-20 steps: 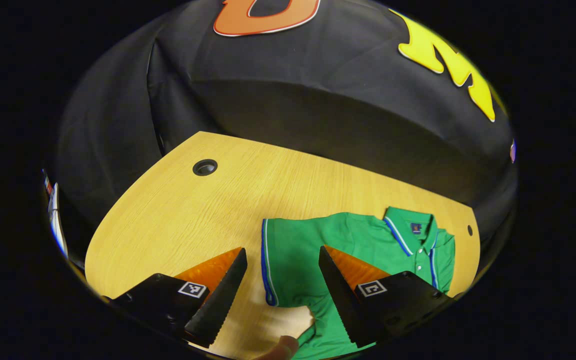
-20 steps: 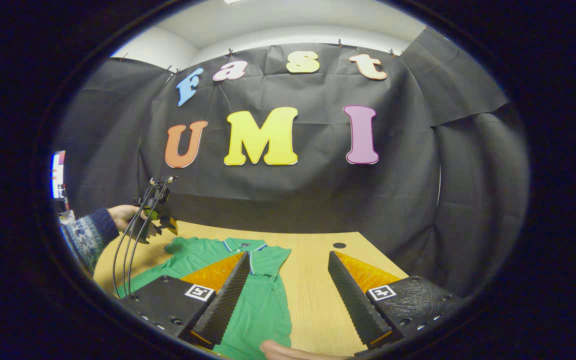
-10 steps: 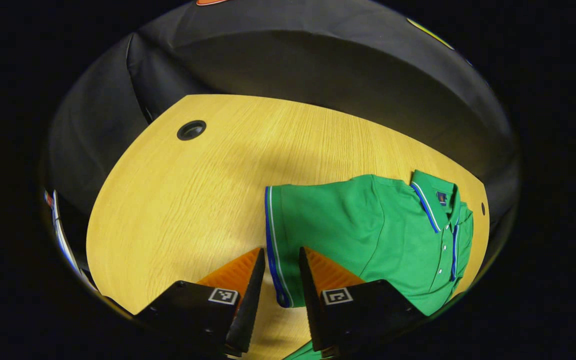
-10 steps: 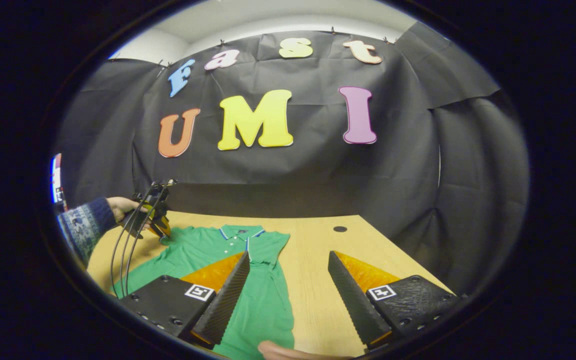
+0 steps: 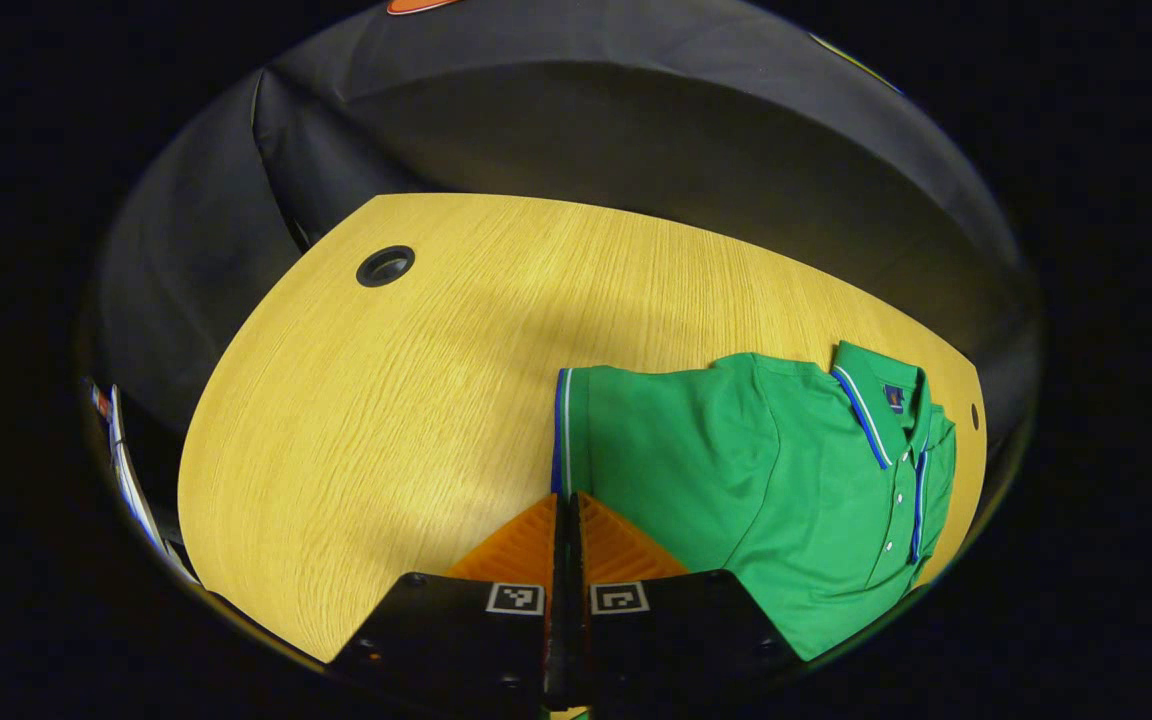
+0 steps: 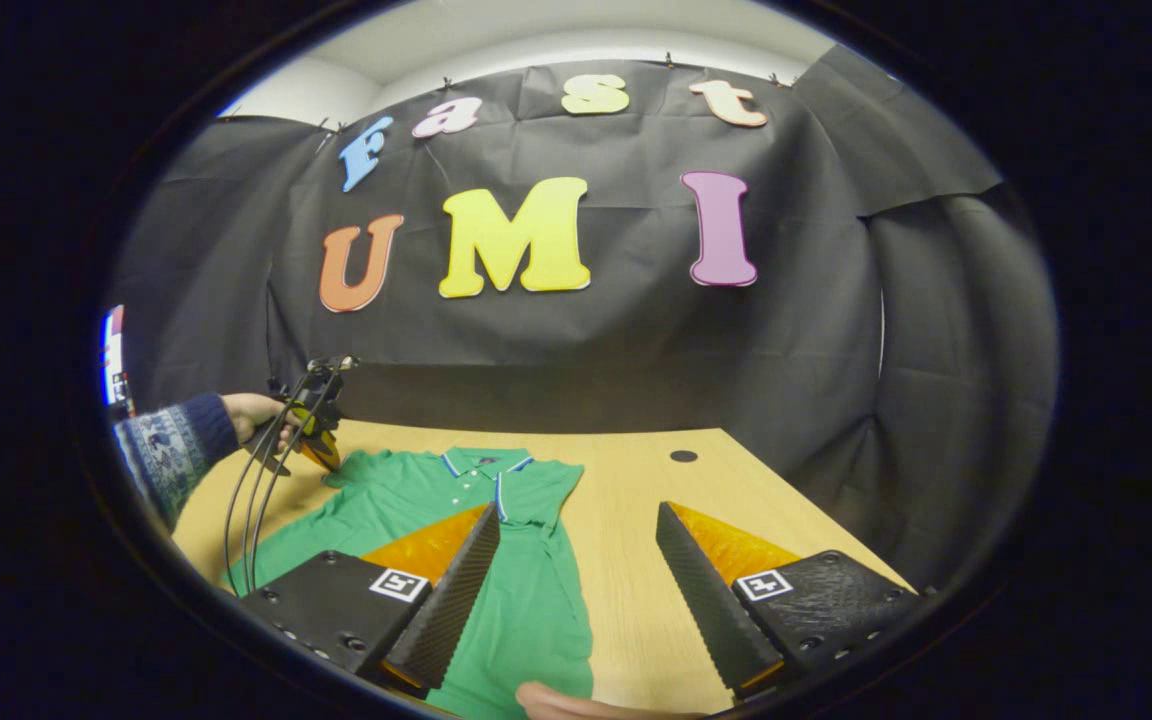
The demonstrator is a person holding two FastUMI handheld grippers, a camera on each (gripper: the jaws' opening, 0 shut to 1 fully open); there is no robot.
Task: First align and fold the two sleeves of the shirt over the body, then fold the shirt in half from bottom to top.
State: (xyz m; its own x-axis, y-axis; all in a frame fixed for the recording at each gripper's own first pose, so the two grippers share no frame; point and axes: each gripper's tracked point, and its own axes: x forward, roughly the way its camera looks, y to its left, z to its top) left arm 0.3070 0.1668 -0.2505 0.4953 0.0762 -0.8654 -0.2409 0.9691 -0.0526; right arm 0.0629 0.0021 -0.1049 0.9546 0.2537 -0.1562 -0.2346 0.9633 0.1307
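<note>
A green polo shirt with blue-and-white trim lies face up on the wooden table, collar toward the far edge. My left gripper is shut on the striped hem of one short sleeve, which rises slightly off the table. In the right gripper view the same shirt runs toward me, and the left gripper sits at its far-left sleeve, held by a hand. My right gripper hangs open above the shirt's right side, with nothing between its fingers.
A round cable hole sits in the table to the left of the shirt, another small hole past the collar. Black cloth closes off the table's far side. Cables trail from the left gripper. A fingertip shows at the bottom edge.
My left gripper went from wide open, down over the sleeve hem, to shut on it. The right gripper dipped slightly and stays open.
</note>
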